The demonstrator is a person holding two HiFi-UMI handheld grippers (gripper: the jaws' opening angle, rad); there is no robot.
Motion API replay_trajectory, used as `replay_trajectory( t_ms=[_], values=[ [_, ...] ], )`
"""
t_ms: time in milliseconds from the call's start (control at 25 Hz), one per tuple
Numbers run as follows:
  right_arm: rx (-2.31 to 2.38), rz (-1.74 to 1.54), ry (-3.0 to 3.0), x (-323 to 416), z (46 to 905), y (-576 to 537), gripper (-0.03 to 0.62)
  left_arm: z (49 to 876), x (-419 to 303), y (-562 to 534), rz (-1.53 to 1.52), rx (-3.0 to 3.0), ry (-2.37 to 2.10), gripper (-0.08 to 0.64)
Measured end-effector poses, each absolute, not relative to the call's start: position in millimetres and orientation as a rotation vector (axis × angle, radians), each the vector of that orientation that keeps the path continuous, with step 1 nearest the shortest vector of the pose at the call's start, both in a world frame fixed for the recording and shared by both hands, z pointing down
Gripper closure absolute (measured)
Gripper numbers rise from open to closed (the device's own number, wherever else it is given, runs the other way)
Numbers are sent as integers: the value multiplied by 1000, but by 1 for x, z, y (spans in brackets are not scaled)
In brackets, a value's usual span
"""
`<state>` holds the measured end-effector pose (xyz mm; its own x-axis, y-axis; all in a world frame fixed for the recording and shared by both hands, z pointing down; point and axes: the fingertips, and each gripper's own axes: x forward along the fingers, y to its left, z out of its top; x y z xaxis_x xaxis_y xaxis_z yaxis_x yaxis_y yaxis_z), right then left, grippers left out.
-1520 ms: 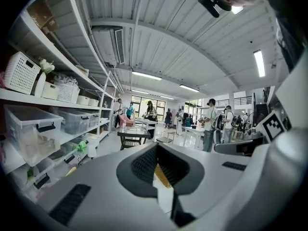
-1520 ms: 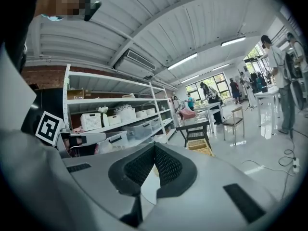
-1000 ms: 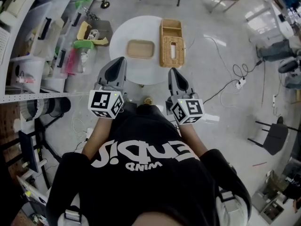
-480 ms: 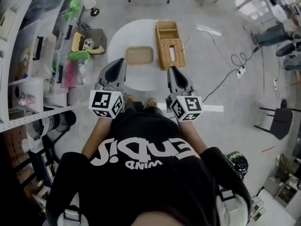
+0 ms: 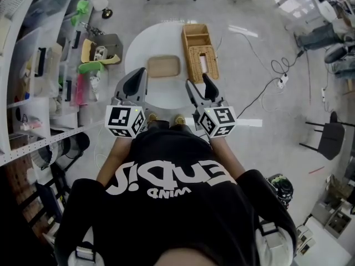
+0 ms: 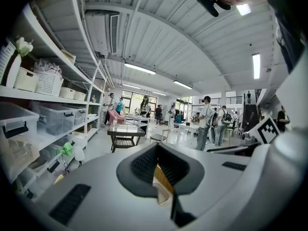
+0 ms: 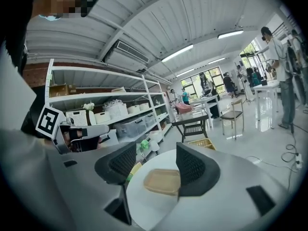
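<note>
Grippers are both held in front of the person's chest, short of any object. The left gripper (image 6: 156,152) has its jaws pressed together with nothing between them. The right gripper (image 7: 154,165) has its jaws spread wide and is empty, and the space between them frames the shallow tan tray (image 7: 162,181). That tray (image 5: 163,66) lies flat near the middle of the round white table (image 5: 141,40), well apart from both tools. A wicker basket (image 5: 199,51) sits just beside the tray toward the person's right, at the table's edge. By my judgement handling has not begun: nothing is gripped or touched, and the whole approach and grasp is left. Storage shelves (image 5: 33,65) with bins stand to the left.
</note>
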<state>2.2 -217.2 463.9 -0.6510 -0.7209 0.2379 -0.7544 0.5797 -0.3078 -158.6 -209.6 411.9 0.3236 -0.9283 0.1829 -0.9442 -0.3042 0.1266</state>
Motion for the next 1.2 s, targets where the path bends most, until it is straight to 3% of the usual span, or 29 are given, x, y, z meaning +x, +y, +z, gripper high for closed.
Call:
replay_trajectory(
  t_ms=[960, 1200],
  values=[
    [1087, 1064, -2392, -45, 648, -243, 308, 446, -171, -220, 208, 2318, -1672, 561],
    [1069, 1120, -2344, -53, 674, -253, 328, 450, -183, -219, 231, 2288, -1689, 561]
  ],
)
